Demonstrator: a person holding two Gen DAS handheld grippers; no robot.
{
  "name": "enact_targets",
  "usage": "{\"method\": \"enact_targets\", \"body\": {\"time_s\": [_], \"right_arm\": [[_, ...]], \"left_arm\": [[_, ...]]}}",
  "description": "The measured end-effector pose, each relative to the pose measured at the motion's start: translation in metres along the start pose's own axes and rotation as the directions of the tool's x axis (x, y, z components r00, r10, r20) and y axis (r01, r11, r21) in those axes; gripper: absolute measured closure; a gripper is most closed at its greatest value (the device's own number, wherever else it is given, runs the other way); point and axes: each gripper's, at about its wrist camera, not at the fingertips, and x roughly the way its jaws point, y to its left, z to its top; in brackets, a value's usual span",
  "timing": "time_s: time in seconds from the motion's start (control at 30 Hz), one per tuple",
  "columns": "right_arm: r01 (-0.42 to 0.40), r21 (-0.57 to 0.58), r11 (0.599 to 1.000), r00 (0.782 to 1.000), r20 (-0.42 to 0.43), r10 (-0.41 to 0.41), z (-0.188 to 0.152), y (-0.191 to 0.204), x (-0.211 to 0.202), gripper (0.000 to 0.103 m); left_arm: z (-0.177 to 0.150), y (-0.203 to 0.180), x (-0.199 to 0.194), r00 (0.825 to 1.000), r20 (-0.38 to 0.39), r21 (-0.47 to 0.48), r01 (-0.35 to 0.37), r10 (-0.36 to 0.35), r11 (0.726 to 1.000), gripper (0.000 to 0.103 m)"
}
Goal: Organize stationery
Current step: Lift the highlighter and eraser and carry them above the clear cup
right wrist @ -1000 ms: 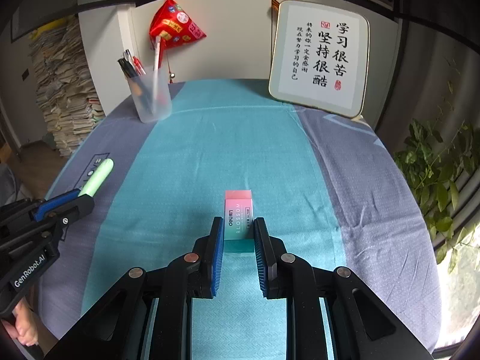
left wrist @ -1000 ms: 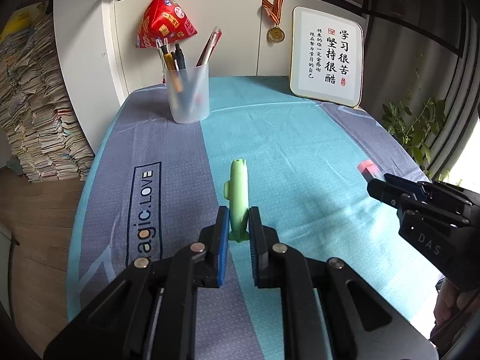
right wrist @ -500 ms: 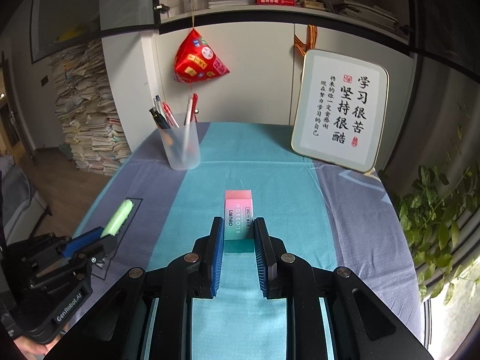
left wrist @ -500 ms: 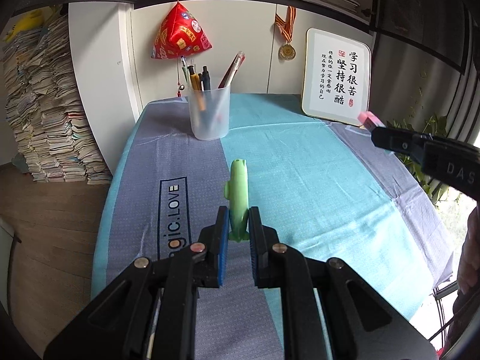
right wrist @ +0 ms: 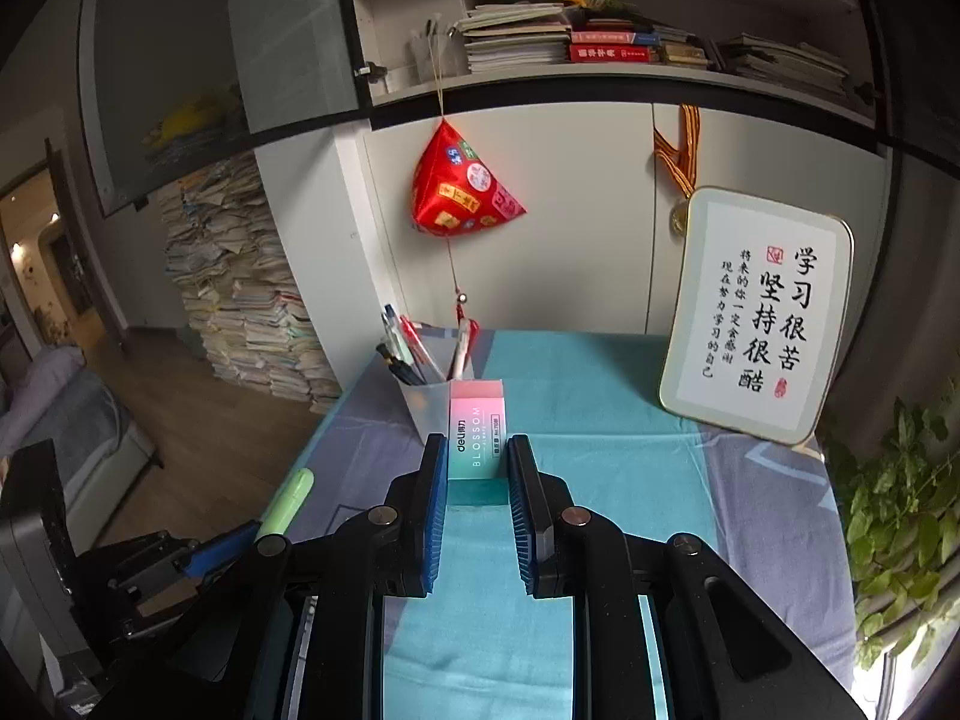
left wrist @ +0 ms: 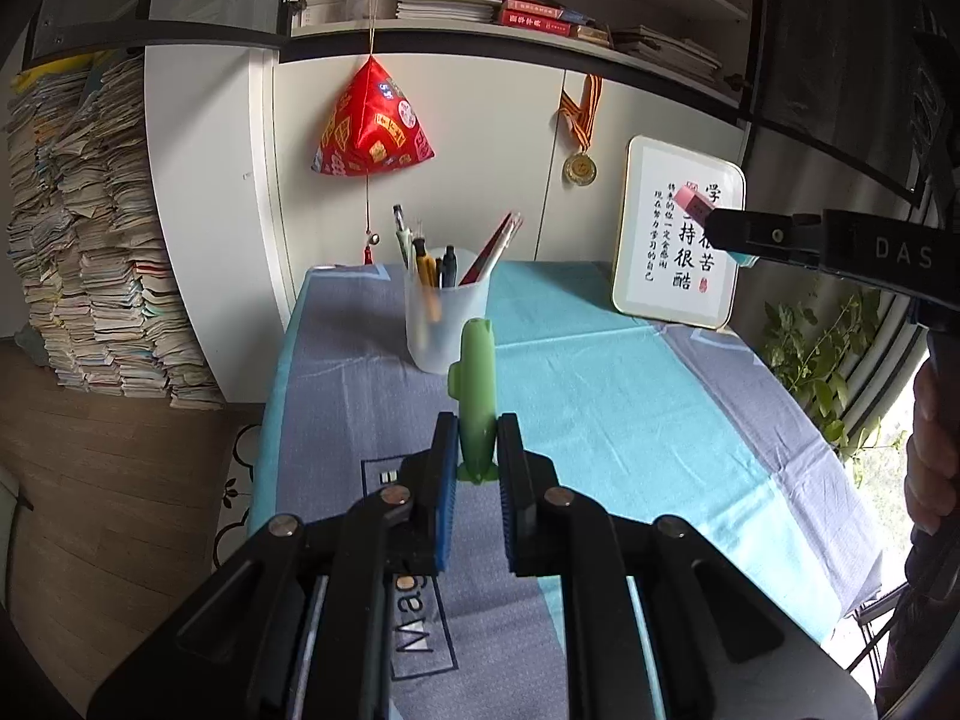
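Above the blue tablecloth (left wrist: 630, 408) you carry two items, one per gripper. Your left gripper (left wrist: 477, 450) is clamped narrowly on one green pen (left wrist: 475, 384), held clear of the cloth before the single translucent pen cup (left wrist: 441, 324). Your right gripper (right wrist: 477, 468) pinches one pink-and-teal eraser (right wrist: 475, 432), likewise lifted, near the framed calligraphy (right wrist: 762, 318).

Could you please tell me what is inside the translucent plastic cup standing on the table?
The translucent plastic cup holds several pens and pencils standing upright, among them a red pen. Their lower ends blur behind the frosted wall, and the cup's bottom cannot be seen.
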Motion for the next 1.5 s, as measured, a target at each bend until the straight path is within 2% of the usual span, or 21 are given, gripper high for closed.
{"method": "enact_targets", "body": {"time_s": [0.13,0.37,0.57,0.7,0.8,0.9,1.17,1.3,1.43,1.5], "right_arm": [[-0.022,-0.006,1.000,1.000,0.015,0.022,0.017,0.003,0.003,0.082],[-0.063,-0.001,0.998,0.998,0.019,0.063,0.041,0.010,0.020,0.082],[-0.066,0.022,0.998,0.997,0.045,0.065,0.049,0.004,0.035,0.082],[-0.064,0.042,0.997,0.997,0.042,0.062,0.048,-0.008,0.043,0.082],[-0.067,0.064,0.996,0.997,0.045,0.065,0.045,-0.018,0.047,0.082],[-0.070,0.088,0.994,0.997,0.047,0.066,0.042,-0.028,0.050,0.082],[-0.070,0.094,0.993,0.997,0.033,0.067,0.040,-0.033,0.056,0.082],[-0.071,0.092,0.993,0.997,0.028,0.069,0.039,-0.033,0.057,0.082],[-0.070,0.098,0.993,0.997,0.029,0.068,0.039,-0.036,0.058,0.082],[-0.068,0.095,0.993,0.997,0.030,0.066,0.039,-0.036,0.058,0.082]], "left_arm": [[0.020,0.004,0.000,1.000,0.021,0.006,0.012,-0.012,1.000,0.092],[0.059,-0.002,0.016,0.996,0.013,0.044,0.082,-0.083,0.996,0.092],[0.090,-0.002,0.055,0.994,-0.051,0.070,0.097,-0.093,0.993,0.092],[0.106,0.002,0.082,0.996,-0.080,0.086,0.048,-0.041,0.995,0.092],[0.115,0.004,0.102,0.991,-0.129,0.093,0.047,-0.035,0.995,0.092],[0.117,0.001,0.117,0.987,-0.160,0.130,0.018,0.003,0.991,0.092],[0.121,0.000,0.152,0.971,-0.225,0.181,-0.042,0.083,0.983,0.092],[0.123,0.000,0.166,0.958,-0.268,0.197,-0.044,0.097,0.979,0.092],[0.123,0.003,0.180,0.946,-0.289,0.213,-0.089,0.150,0.973,0.092],[0.124,0.006,0.182,0.944,-0.307,0.181,-0.070,0.124,0.981,0.092]]}}
